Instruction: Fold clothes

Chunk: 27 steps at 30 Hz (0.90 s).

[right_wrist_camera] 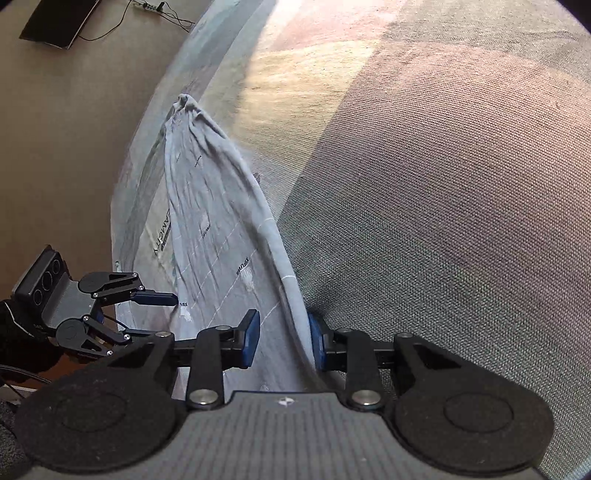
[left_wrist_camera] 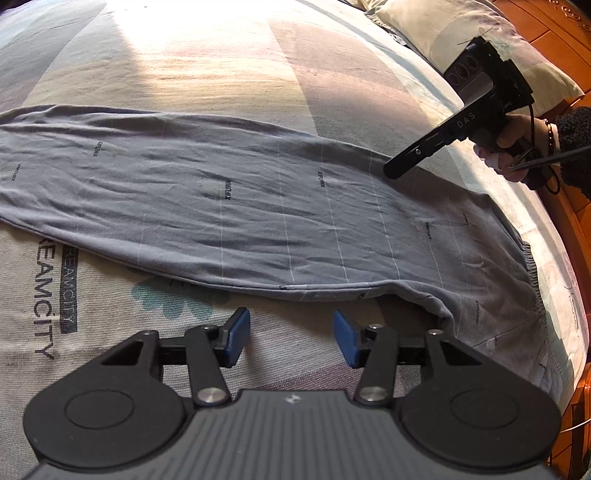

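Note:
Grey trousers [left_wrist_camera: 258, 203] with small printed words lie flat and lengthwise across the bed [left_wrist_camera: 221, 55], the elastic waistband at the right. My left gripper [left_wrist_camera: 291, 332] is open just short of their near edge, its blue pads holding nothing. In the right wrist view the trousers [right_wrist_camera: 218, 229] stretch away to a bunched far end. My right gripper [right_wrist_camera: 282, 339] is open, and the far rolled edge of the cloth runs between its pads, against the right one. The right gripper [left_wrist_camera: 395, 170] points down at that far edge. The left gripper [right_wrist_camera: 159, 315] shows open at the left.
A patterned sheet with printed letters [left_wrist_camera: 44, 314] covers the bed. A pillow [left_wrist_camera: 461, 37] lies at the far right corner beside a wooden frame [left_wrist_camera: 576, 229]. A hand [left_wrist_camera: 509, 147] holds the right gripper. Beige floor [right_wrist_camera: 55, 147], a dark panel [right_wrist_camera: 55, 22] and a cable [right_wrist_camera: 147, 5] lie beyond the bed.

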### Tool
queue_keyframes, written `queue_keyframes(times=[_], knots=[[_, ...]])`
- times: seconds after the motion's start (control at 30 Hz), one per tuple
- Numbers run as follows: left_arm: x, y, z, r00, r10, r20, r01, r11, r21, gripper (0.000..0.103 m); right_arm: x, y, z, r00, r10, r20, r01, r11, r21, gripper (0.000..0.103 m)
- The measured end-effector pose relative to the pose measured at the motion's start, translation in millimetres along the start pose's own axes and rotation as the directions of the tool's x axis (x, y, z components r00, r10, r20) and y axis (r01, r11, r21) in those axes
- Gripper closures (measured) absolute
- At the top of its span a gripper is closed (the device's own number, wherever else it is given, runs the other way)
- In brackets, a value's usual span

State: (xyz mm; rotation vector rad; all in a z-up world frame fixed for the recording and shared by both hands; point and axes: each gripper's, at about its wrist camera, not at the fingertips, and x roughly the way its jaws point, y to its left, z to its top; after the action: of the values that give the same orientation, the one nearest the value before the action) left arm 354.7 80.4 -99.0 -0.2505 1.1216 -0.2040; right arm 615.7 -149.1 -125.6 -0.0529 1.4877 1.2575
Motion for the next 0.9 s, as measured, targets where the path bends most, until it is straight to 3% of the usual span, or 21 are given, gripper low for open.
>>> queue_keyframes(times=[0.03,0.17,0.33,0.47,0.5,0.53,0.63,0.7,0.77,0.9], knots=[[0.2,-2.4,-0.1,1.000,0.000,-0.003,0.000,1.000,0.015,0.053,0.0,4.9,-0.2,1.000,-0.027,0.007,0.027,0.999,-0.017,0.102],[-1.5,-5.6,-0.2,1.000,-0.006,-0.006,0.006,1.000,0.027,0.053,-7.2,16.8,-4.9,0.992,-0.111,0.063,0.113,0.993,-0.036,0.100],[-1.8,-8.1,1.6,1.000,-0.020,0.000,0.020,1.000,0.016,0.053,-16.7,25.6,-7.1,0.966,-0.217,0.144,0.222,0.975,-0.020,0.100],[-0.7,-11.3,12.7,0.999,-0.027,0.036,0.026,0.999,0.033,0.053,-24.3,32.7,-8.9,0.932,-0.299,0.205,0.306,0.952,-0.001,0.087],[-0.4,-12.1,16.9,0.998,-0.026,0.050,0.024,0.999,0.041,0.053,-26.2,34.4,-9.4,0.922,-0.319,0.221,0.326,0.945,0.005,0.078],[-0.1,-12.9,21.0,0.998,-0.025,0.064,0.022,0.998,0.050,0.053,-29.7,36.9,-11.3,0.906,-0.346,0.245,0.352,0.936,0.020,0.076],[7.9,-12.9,39.9,0.991,0.004,0.130,-0.015,0.997,0.081,0.053,-51.1,54.4,-33.4,0.821,-0.431,0.375,0.423,0.900,0.108,0.075],[15.9,-12.4,49.9,0.987,0.024,0.158,-0.042,0.993,0.109,0.053,-53.5,71.4,-48.7,0.794,-0.444,0.415,0.437,0.892,0.117,0.075],[26.6,-12.7,55.7,0.987,0.049,0.154,-0.074,0.984,0.161,0.053,-40.0,90.1,-61.5,0.793,-0.455,0.406,0.463,0.882,0.084,0.075],[35.4,-15.1,37.2,0.987,0.132,0.091,-0.155,0.930,0.333,0.053,11.1,126.7,-86.6,0.826,-0.446,0.344,0.482,0.876,-0.022,0.075]])
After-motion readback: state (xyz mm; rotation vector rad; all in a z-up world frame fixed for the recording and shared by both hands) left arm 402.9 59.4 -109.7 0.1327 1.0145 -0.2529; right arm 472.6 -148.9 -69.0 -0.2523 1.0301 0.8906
